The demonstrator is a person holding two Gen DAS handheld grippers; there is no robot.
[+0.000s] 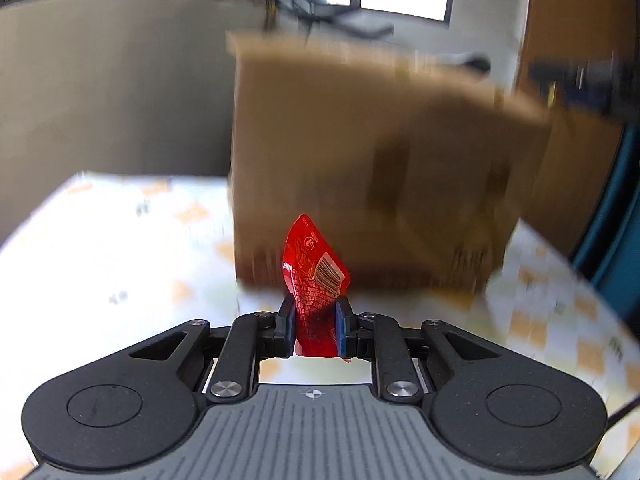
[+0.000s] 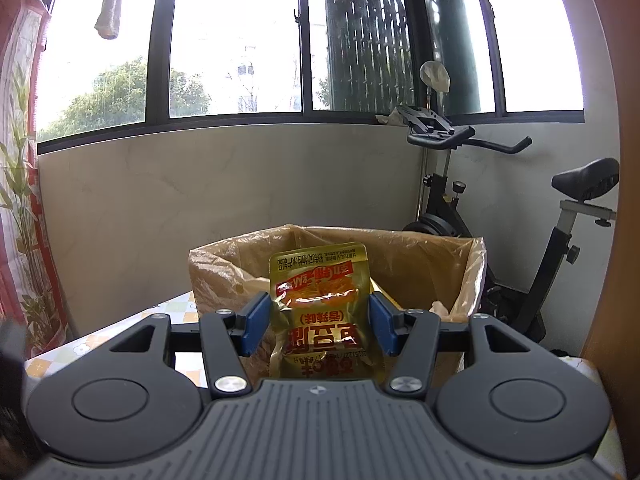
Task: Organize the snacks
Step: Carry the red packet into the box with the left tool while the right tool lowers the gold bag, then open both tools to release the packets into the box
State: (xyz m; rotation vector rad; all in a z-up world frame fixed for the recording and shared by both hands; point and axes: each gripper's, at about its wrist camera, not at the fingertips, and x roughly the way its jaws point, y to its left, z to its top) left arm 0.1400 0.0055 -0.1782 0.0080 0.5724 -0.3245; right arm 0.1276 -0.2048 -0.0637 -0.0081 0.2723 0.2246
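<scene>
- The left gripper [image 1: 315, 326] pinches a red snack packet [image 1: 314, 280], its long axis upright between the pads.
- The cardboard box [image 1: 380, 160] stands on the counter [image 1: 120, 248] just beyond it, slightly right.
- The right gripper [image 2: 320, 322] clamps a yellow snack pouch [image 2: 320, 304] directly before the box's lined opening [image 2: 420, 260], so it looks nearer to dropping.

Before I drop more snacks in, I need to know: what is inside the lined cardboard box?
Inside the box only the plastic liner and one crumpled pale scrap show. The yellow packet covers the bottom.
</scene>
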